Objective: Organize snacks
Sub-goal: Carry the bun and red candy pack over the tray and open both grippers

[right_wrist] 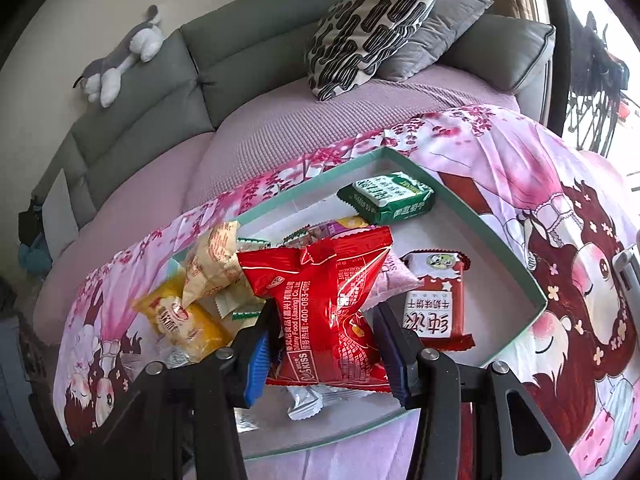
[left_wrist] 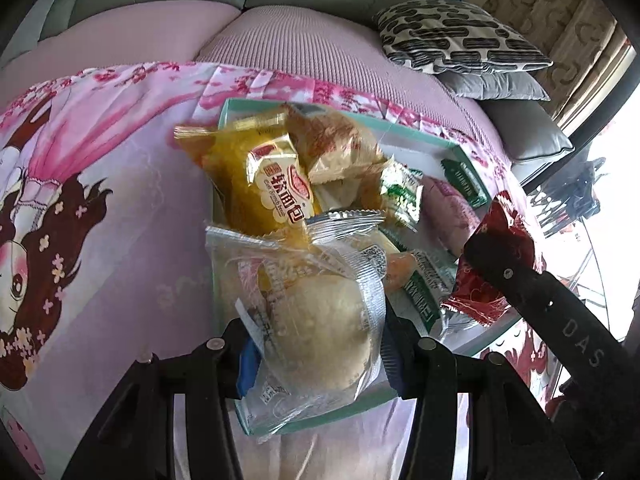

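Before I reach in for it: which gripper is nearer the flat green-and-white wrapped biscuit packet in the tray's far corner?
Right. The right gripper, gripping a red bag, is closer to that packet; the left gripper is farther.

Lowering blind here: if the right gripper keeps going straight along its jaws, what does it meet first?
Probably the tray floor: the right gripper, shut on the red snack bag, points down into it, though the bag hides what lies directly ahead.

Red snack packet [right_wrist: 324, 312], teal-rimmed tray [right_wrist: 472, 216], pink cartoon-print cloth [right_wrist: 560, 184].
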{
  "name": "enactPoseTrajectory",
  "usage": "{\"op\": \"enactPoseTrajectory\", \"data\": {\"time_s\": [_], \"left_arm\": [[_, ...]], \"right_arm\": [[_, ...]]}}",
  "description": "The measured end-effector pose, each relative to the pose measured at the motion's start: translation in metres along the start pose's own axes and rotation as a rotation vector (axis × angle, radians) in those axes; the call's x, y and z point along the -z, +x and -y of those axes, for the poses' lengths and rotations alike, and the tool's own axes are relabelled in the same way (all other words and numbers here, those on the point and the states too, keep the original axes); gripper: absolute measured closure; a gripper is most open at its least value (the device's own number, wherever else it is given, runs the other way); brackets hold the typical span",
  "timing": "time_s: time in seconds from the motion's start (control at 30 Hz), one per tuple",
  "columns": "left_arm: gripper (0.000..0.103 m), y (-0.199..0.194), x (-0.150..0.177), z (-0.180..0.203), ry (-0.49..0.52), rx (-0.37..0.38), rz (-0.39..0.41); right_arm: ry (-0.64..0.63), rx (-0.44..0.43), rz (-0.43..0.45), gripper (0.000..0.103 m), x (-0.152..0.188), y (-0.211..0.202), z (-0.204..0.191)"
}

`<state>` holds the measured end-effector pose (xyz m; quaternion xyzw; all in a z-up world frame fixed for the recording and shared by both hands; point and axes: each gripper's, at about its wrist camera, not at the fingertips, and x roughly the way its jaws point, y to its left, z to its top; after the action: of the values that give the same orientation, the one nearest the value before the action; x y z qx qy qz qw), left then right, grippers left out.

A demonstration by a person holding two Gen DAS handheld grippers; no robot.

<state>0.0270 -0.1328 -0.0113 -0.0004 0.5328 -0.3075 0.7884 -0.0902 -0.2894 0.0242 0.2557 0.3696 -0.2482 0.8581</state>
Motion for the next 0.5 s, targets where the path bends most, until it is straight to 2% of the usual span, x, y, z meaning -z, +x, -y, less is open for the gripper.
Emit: {"op": "enactPoseTrajectory", "data": {"time_s": [0.13,0.37,0.43,0.5], "left_arm": [[0.051,0.003,0.001,-0.002,-0.009,0.003,-0.009],[0.036,-0.005,-0.001,-0.004,-0.018,0.032,-0.014],[0.031,-0.009,-0.001,-0.003,-0.012,0.0,-0.004],[0.031,-0.013,-0.002,-0.004,-0.008,0.004,0.003]], "right_arm": [[-0.02,-0.005,-0.011,0.052,0.002,0.005,-0.005],[-0.042,-0.008,-0.02,0.051,0.004,0.007,-0.01],[-0.034,-0.013,-0.017,0.043,0.004,0.005,-0.009],[-0.034,-0.008,-0.009,0.038,0.003,0.003,-0.008]]}}
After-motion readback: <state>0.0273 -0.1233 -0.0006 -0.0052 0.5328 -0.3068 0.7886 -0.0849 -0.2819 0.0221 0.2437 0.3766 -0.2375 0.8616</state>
